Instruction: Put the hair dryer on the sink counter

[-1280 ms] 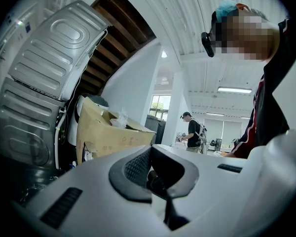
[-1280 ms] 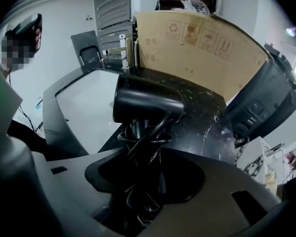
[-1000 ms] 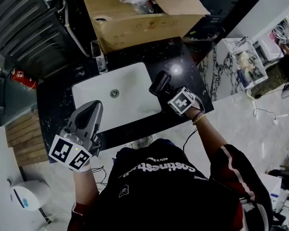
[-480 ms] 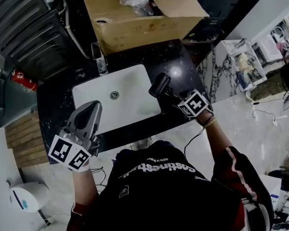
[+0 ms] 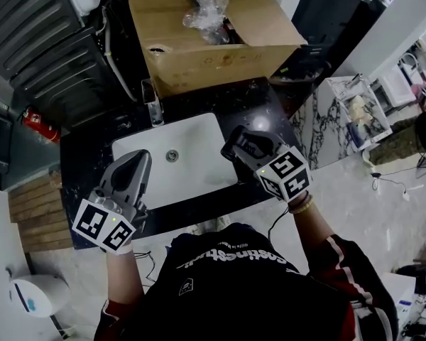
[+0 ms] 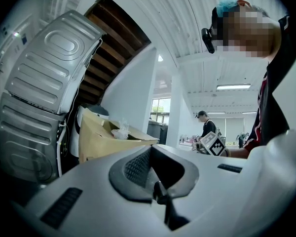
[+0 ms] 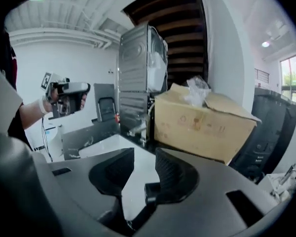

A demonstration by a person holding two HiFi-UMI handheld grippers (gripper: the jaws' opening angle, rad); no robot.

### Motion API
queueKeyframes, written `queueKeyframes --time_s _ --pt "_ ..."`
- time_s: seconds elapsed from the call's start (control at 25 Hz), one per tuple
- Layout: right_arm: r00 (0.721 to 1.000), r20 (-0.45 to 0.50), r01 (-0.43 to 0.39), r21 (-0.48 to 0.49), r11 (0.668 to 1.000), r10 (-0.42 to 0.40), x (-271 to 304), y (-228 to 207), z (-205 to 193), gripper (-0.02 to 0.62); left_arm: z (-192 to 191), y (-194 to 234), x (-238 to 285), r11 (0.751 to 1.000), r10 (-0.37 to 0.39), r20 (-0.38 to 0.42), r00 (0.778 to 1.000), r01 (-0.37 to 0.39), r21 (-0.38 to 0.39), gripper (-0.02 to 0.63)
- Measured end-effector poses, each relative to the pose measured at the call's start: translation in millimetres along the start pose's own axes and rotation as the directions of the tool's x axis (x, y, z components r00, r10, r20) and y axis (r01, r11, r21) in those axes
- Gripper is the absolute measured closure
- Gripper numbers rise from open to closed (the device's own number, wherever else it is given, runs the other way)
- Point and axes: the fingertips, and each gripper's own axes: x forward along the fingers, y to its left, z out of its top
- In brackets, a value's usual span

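Basin [image 5: 199, 151]: white, set into the black counter [image 5: 259, 98].
Tap [image 5: 153, 94]: on the counter just behind the basin, toward its left end.
Cardboard box [image 5: 213, 52]: behind the basin and open on top, with crumpled clear plastic inside.
Left gripper [image 5: 138, 156]: over the front left corner of the basin and pointing level toward the box. Its jaws are together and hold nothing.
Right gripper [image 5: 232, 144]: over the right edge of the basin and tilted downward. Its jaws are partly apart and have just been closing. Only the basin shows through the gap, so they grip nothing.
Hair dryer: I cannot make it out in any view. The right gripper covers the counter just right of the basin.
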Motion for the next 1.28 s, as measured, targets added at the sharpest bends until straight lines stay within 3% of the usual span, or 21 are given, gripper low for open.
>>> queueKeyframes --time_s 0.2,0.48,0.76,1.28 --pt "0.979 0.187 -0.069 -0.068 0.995 0.08 4 43 72 0.478 15 0 2 0.999 0.018 0.028 0.999 -0.019 0.027 0.592" --pt "0.911 0.368 -0.147 -0.134 0.98 0.187 2 100 151 0.527 22 -7 5 0.997 0.031 0.039 0.999 -0.034 0.069 0.592" --pt "0.851 0.474 -0.19 -0.122 0.974 0.225 -12 125 186 0.546 26 -10 -3 0.993 0.055 0.045 0.997 -0.06 0.105 0.592" --pt "0.86 0.46 -0.204 -0.089 0.975 0.222 -6 122 182 0.549 27 -5 -6 0.993 0.058 0.047 0.997 -0.062 0.104 0.592"
